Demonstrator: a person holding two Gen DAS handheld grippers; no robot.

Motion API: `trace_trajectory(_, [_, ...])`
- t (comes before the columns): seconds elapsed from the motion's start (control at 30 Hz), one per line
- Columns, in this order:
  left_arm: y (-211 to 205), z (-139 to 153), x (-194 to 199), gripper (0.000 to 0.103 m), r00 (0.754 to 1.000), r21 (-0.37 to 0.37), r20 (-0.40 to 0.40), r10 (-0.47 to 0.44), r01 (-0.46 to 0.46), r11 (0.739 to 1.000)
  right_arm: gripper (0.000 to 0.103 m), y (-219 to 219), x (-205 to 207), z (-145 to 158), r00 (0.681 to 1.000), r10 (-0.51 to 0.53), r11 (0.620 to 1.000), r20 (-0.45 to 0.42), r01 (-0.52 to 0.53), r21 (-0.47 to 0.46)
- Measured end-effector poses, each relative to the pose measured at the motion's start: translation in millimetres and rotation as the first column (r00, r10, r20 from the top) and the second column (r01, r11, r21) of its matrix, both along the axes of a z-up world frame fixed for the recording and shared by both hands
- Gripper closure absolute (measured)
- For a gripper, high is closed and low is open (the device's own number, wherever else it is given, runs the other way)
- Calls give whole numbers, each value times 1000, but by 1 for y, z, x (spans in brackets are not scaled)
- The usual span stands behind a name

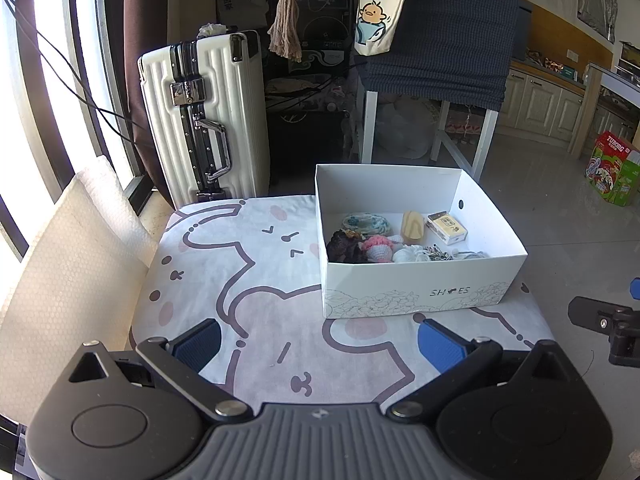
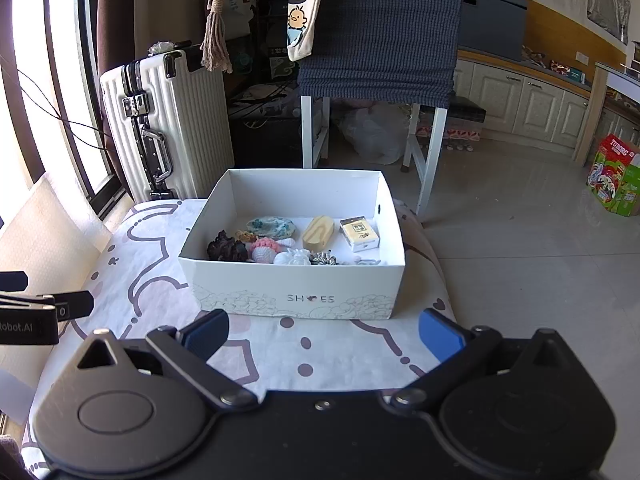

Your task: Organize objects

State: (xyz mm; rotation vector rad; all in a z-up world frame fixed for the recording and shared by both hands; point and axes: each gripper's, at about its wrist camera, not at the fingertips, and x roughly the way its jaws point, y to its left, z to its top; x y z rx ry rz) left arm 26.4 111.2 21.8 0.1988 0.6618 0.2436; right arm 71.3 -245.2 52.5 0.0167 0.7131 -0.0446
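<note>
Both grippers, left (image 1: 318, 346) and right (image 2: 324, 334), hover wide open and empty over the cloth (image 1: 248, 304), short of the white box (image 2: 294, 292). A low reach could likely catch the near wall and shove the light box along or off the cloth. Inside lie a wooden block (image 2: 318, 232), a small pack (image 2: 359, 234), a pink knit toy (image 2: 264, 250) and dark and white oddments, loosely bunched toward the front.

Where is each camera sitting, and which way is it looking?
Left wrist: sits on the left gripper, looking forward over the patterned cloth at the shoe box; its open blue fingers show, and the right gripper at the right edge.
Right wrist: sits on the right gripper, facing the shoe box head-on; the left gripper peeks in at left.
Both share the box, white suitcase and chair.
</note>
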Motion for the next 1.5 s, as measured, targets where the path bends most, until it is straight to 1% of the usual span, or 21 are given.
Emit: trace_trajectory(1.5, [-5,-2,1,0,1000,4,-8,-8,8,1000,1,2,-2,-1,1000,3,1000,-1,-3,3])
